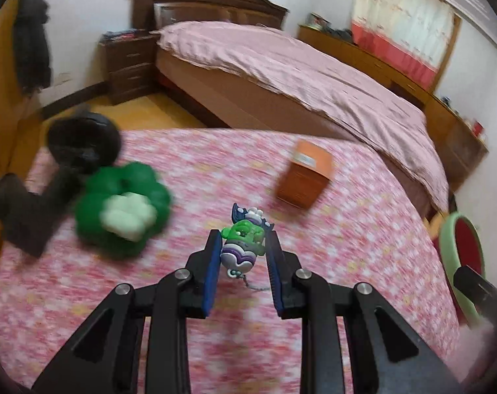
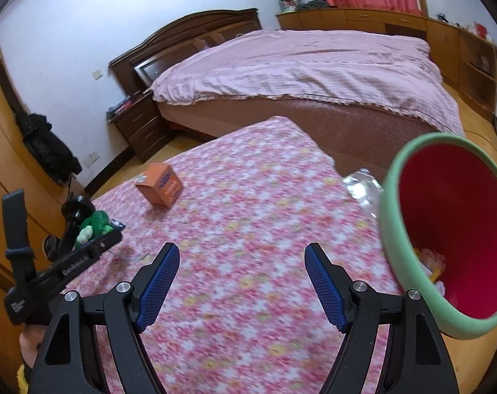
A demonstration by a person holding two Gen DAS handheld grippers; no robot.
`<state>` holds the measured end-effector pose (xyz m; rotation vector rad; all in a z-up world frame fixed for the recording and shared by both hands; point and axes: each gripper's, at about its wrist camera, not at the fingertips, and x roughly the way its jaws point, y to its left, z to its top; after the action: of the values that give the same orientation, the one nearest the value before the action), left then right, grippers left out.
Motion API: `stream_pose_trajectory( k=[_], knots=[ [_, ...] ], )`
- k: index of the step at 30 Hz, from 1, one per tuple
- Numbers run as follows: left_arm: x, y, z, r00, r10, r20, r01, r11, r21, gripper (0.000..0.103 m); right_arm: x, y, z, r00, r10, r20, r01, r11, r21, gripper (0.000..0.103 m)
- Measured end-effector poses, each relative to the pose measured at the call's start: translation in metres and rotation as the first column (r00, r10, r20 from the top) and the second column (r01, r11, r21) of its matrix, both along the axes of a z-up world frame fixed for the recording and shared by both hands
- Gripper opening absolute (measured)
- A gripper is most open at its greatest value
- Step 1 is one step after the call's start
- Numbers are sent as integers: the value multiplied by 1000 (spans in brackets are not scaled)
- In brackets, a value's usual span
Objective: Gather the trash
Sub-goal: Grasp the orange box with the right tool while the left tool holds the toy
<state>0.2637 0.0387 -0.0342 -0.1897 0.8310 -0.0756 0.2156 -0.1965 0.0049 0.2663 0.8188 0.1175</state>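
We see the green plush (image 1: 122,208) and the dark object (image 1: 81,146) beside it smeared by motion in the left wrist view — we cannot tell what the dark one is. The orange box (image 1: 305,177) is blurred, its label unreadable. The bin (image 1: 461,246) is cut by the right edge; in the right wrist view its contents (image 2: 432,266) stay indistinct — pale scraps only.

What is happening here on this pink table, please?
A person is collecting trash with two handheld tongs. The left tongs grip a small green figure with a chain, lifted over the flowered cloth. The right tongs are open and empty beside the bin. An orange box remains on the cloth.
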Motion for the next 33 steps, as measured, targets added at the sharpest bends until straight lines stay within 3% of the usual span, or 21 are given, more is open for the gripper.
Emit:
stream_pose_trajectory(
  k=[9, 18, 29, 33],
  knots=[
    [-8, 60, 12, 981, 181, 67, -179, 983, -24, 26, 44, 64, -1, 997, 70, 17, -69, 998, -12, 79],
    [-22, 95, 16, 947, 291, 133, -291, 956, -20, 26, 93, 122, -27, 998, 66, -7, -66, 996, -57, 79],
    [-17, 113, 5, 942, 323, 91, -314, 944, -102, 26, 140, 144, -52, 999, -47, -24, 43, 990, -138, 79],
    [-18, 115, 3, 942, 325, 80, -316, 943, -108, 27, 149, 137, -60, 996, -66, -54, 60, 993, -103, 80]
  ],
)
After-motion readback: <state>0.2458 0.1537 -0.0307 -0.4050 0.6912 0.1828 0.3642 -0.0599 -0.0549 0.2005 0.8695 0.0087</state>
